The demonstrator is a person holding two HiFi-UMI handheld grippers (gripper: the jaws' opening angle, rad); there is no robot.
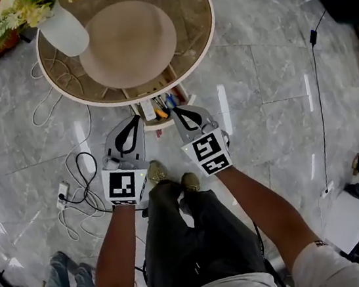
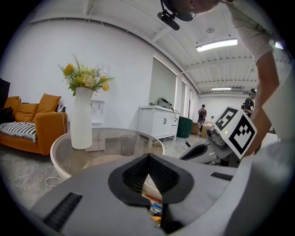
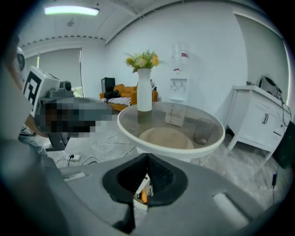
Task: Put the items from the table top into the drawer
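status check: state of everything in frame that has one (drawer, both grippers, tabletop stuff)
Drawer: open, pens inside.
Left gripper: shut, empty.
Right gripper: shut, empty.
Vase: upright on the table, flowers in it.
Glass: upright on the table, looks empty.

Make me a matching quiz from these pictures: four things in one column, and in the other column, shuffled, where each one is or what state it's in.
Things:
1. vase
2. drawer
3. power strip
4. right gripper

Places or states:
A. jaws together, nothing held
B. on the floor among cables
C. on the glass tabletop, holding yellow flowers
D. pulled open, pens inside

Pairs: 1-C, 2-D, 3-B, 4-A
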